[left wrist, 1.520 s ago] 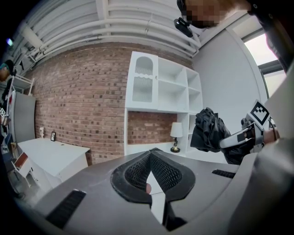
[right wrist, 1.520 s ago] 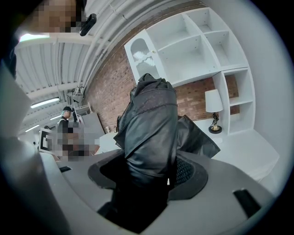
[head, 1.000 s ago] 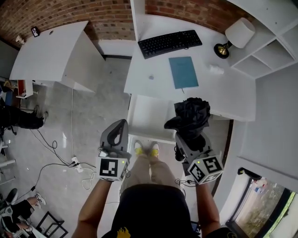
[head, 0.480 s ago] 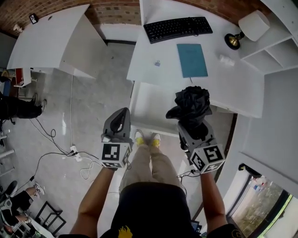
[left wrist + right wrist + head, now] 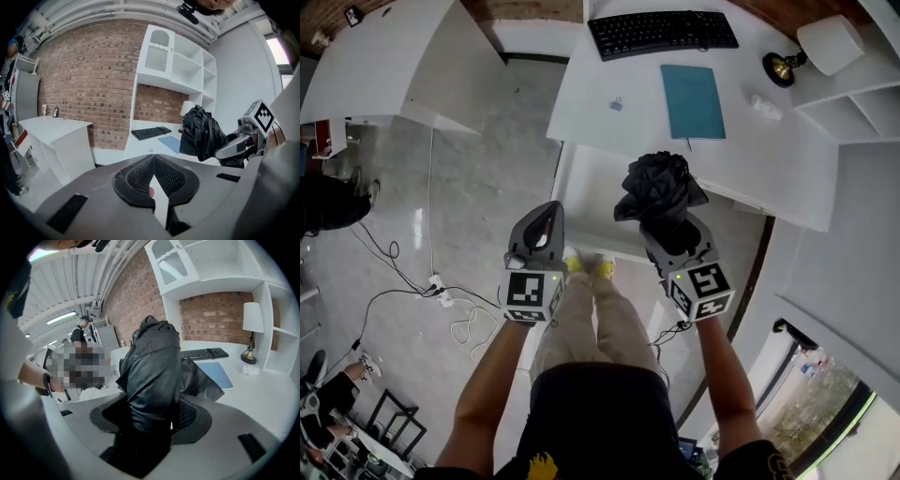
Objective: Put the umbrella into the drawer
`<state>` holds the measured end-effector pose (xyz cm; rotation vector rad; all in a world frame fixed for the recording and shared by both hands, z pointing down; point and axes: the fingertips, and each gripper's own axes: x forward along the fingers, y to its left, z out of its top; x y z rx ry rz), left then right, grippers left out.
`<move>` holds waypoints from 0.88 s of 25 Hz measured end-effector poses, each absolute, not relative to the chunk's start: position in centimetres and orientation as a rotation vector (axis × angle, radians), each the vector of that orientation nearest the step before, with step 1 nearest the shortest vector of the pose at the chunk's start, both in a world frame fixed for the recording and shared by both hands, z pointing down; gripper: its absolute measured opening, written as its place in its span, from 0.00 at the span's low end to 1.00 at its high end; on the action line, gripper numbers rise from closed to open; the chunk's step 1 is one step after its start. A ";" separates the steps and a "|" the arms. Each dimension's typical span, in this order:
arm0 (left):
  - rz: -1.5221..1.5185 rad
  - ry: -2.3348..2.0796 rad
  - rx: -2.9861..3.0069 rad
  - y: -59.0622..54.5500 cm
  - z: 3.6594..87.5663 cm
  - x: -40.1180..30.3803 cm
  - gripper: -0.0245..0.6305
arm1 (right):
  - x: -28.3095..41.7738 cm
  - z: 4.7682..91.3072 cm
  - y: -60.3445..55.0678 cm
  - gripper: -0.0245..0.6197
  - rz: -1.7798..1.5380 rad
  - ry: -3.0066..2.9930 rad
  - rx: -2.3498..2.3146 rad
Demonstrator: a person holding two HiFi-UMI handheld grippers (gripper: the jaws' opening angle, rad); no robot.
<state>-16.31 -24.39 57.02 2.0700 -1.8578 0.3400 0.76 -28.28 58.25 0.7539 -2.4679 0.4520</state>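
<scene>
1. Grippers in the head view are both held out in front of the person. The right gripper (image 5: 673, 234) clamps the umbrella (image 5: 661, 187), a folded black bundle that sticks out beyond the jaws towards the desk (image 5: 609, 112). The drawer (image 5: 592, 211) stands pulled open under the desk's edge, white and bare inside. The umbrella shows against the drawer's right end and is not yet in it. The left gripper (image 5: 544, 230) hangs near the drawer's left corner and carries nothing, probably kept free to push the drawer shut afterwards.

2. In the left gripper view its jaws meet at the tips with nothing between them. The umbrella (image 5: 201, 131) hangs off to the right in the other gripper's hold, and the keyboard (image 5: 150, 132) and blue notebook (image 5: 169, 143) lie on the desk behind.

3. In the right gripper view the jaws stand wide because the bundle is thick, and the pads press on either side of the gathered fabric. The umbrella (image 5: 152, 376) rises out of the jaws and blocks much of the view. The drawer is out of sight here. Gripping one end likely lets the loose end go into the drawer first.
</scene>
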 end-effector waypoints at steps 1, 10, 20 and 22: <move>0.349 -1.880 2.050 -24.5 57.7 -16.9 0.06 | 0.4 59.0 -28.3 0.44 0.445 -2.460 0.736; 0.343 -1.892 1.934 -24.6 63.0 -19.1 0.06 | -2.9 65.7 -27.9 0.44 0.388 -2.396 0.526; 0.342 -1.871 1.909 -25.2 66.9 -19.1 0.06 | -4.7 72.9 -28.2 0.43 0.379 -2.301 0.388; 0.350 -1.877 1.891 -25.3 68.0 -19.3 0.06 | -4.9 74.2 -28.2 0.43 0.387 -2.276 0.372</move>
